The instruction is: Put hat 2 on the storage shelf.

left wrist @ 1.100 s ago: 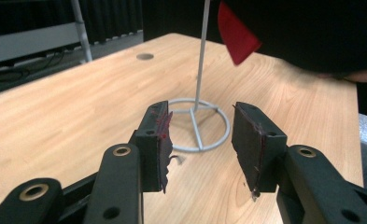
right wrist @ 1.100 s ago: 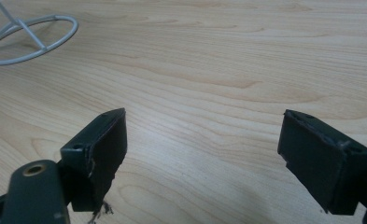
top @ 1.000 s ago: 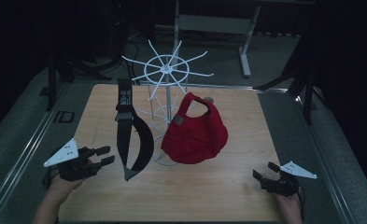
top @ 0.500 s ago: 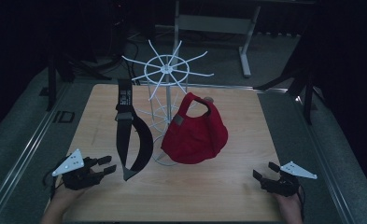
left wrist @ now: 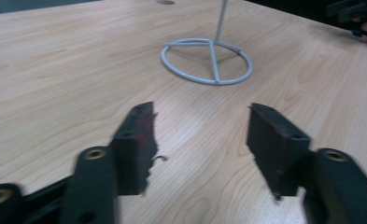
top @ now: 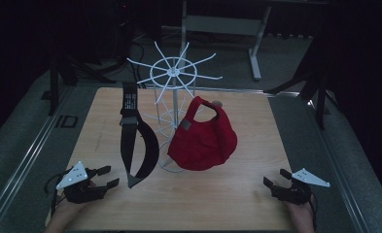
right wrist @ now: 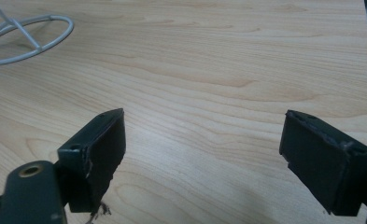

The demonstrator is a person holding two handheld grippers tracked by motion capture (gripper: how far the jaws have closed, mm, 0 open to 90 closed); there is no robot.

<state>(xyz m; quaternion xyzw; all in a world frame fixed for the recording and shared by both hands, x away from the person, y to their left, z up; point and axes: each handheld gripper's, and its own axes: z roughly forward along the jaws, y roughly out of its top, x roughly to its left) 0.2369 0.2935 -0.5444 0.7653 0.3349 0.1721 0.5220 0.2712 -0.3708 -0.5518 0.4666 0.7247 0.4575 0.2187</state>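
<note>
Resting: left gripper (top: 102,176) and right gripper (top: 274,178), both low on the worktop (top: 227,194)
Left gripper: has just been opening, nothing inside
Right gripper: open, holding nothing
Hung: red cap (top: 203,138) and black strap (top: 135,141) on the rack (top: 174,77)
Left: likely nothing

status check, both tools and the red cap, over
Left tool open, jaws just widened, empty. Right tool open, empty. Red fabric cap hangs on white wire rack. Nothing blocking.
</note>
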